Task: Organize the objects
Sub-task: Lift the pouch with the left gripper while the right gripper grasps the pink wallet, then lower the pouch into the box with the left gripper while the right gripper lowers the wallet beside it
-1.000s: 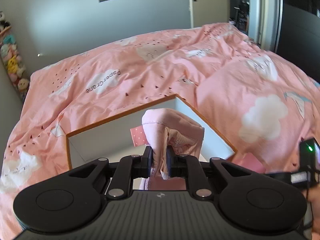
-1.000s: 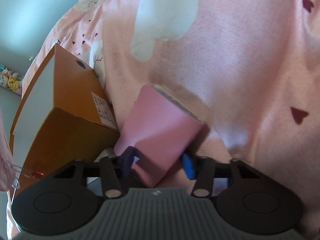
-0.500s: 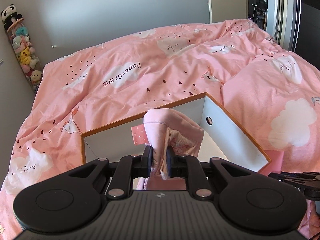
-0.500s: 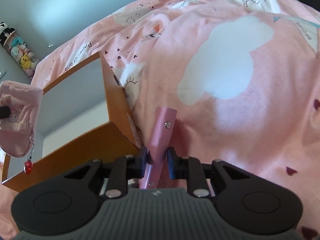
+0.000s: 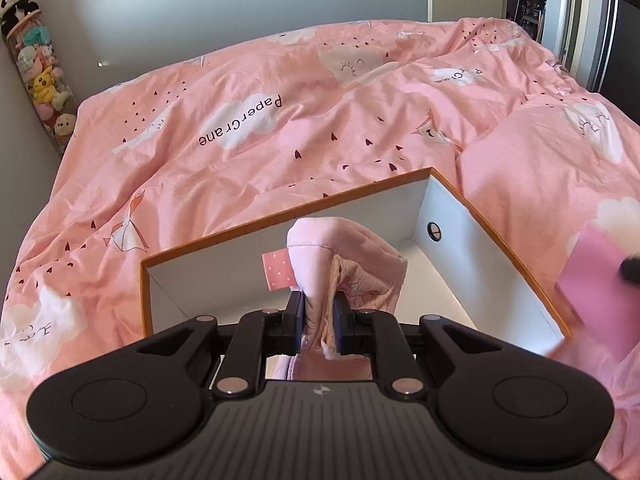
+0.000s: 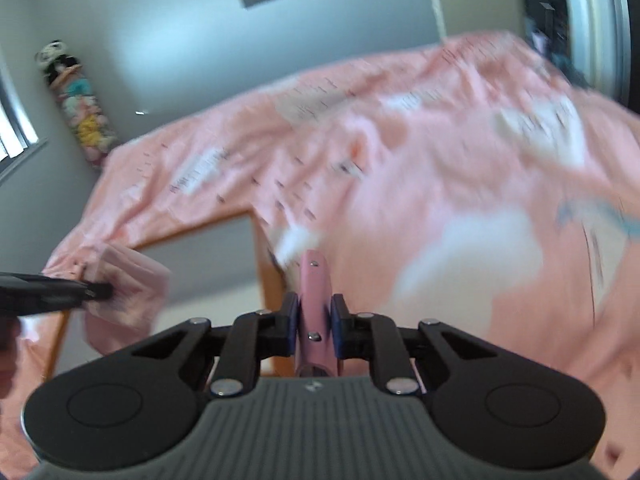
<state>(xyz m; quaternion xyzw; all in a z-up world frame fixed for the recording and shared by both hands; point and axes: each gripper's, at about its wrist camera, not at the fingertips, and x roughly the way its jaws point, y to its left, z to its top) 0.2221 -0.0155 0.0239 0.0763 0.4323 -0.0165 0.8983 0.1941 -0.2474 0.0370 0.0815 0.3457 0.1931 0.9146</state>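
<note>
Pink cloth was in our left gripper [image 5: 320,330]: its jaws were squeezed tight on a soft pink pouch [image 5: 348,264], and the pouch hung over the open box [image 5: 472,216], near its middle. It had not been let go yet. The box sat on the bed [image 5: 280,140], white inside with an orange rim, and the part of its floor we could see was bare.

Our right gripper [image 6: 314,322] had its jaws pinched on a thin pink card case [image 6: 316,300], held on its edge. It was up in the air, off the bed, just to the right of the box. From the left camera we saw it as a blurry pink flat shape at the right edge.

So we thought the job was only partly done. Both things were picked up, but we could see neither one lying in the box. We still had to lower the pouch in, open the jaws, and then bring the case over the rim too.
</note>
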